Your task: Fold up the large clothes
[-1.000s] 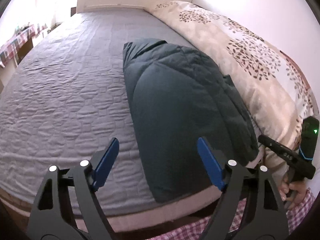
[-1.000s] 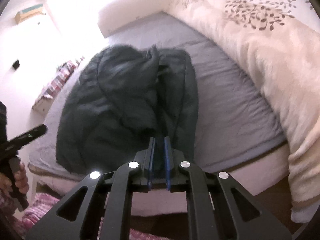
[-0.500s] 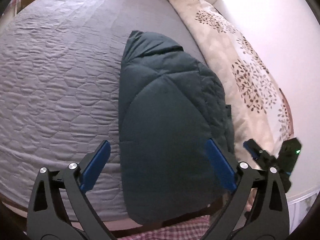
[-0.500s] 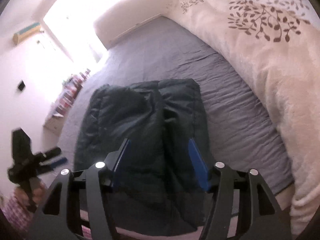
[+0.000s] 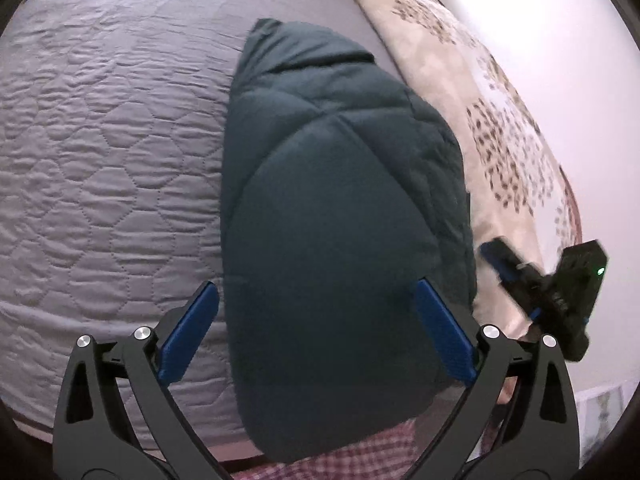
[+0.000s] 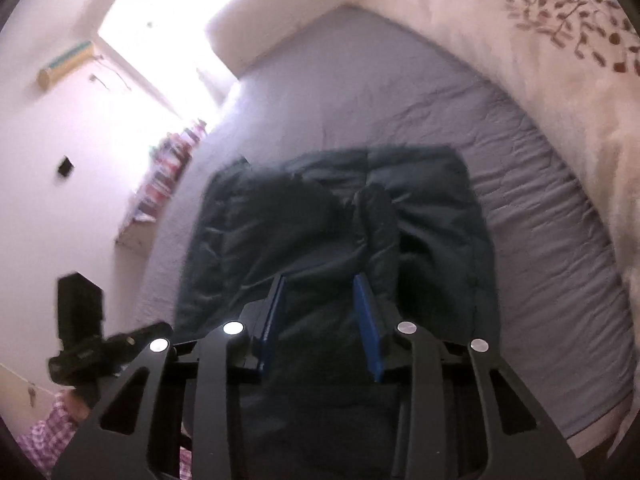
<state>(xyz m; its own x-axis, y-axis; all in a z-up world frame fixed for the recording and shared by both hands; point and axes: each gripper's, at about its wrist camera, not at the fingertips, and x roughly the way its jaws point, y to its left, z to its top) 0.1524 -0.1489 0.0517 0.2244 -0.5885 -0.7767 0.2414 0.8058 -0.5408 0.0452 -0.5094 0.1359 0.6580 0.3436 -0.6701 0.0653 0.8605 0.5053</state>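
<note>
A dark teal quilted down jacket (image 5: 332,216) lies folded lengthwise on the grey quilted bedspread (image 5: 104,152), its near end hanging over the bed's front edge. My left gripper (image 5: 316,332) is open and empty, its blue pads wide apart above the jacket's near end. In the right wrist view the jacket (image 6: 320,232) shows a sleeve folded across its middle. My right gripper (image 6: 320,312) is open and empty over the jacket's near part. The right gripper also shows in the left wrist view (image 5: 552,284), beside the jacket's right edge.
A cream duvet with a brown leaf print (image 5: 492,120) is bunched along the bed's right side, also in the right wrist view (image 6: 560,48). A headboard and bright window stand at the far end. A shelf with colourful items (image 6: 168,172) lines the left wall.
My right gripper went from shut to open and rose over the jacket. My left gripper moved forward over the jacket's near end, still open.
</note>
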